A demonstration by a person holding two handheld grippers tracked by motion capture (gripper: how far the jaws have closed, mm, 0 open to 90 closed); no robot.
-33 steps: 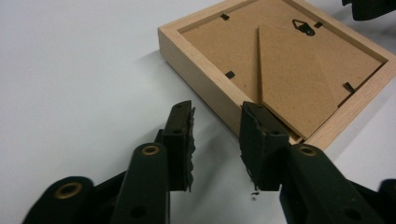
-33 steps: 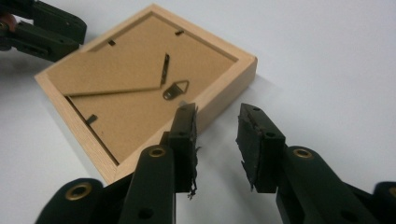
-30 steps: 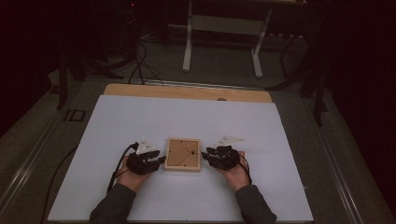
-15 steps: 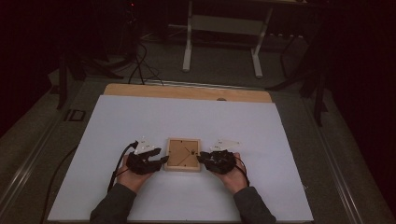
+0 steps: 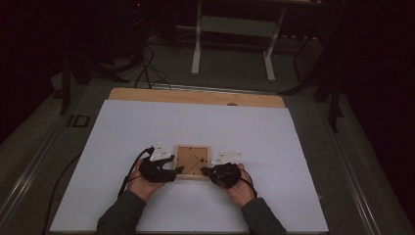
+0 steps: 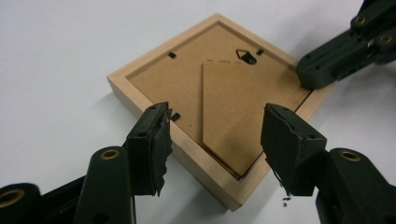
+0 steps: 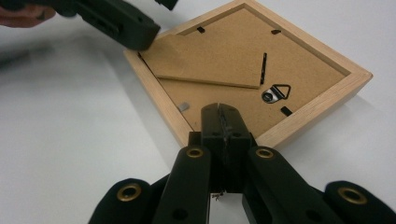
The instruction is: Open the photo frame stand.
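Frame [image 5: 193,160] lies face down mid-bench [image 5: 122,122], backing board up. Left claw [image 6: 215,135] has just been opening and now stands spread over the near corner, nothing pinched, stand flap below the gap. Right claw [image 7: 223,122] has just closed, pressed together at the opposite edge by the hanger [image 7: 275,93]. Looks like they're working on the back's tabs; next move needs a tip slid under one.

A dim lab: white-topped table [image 5: 147,127]; floor cables [image 5: 147,73] (loose); metal stand [image 5: 232,29].
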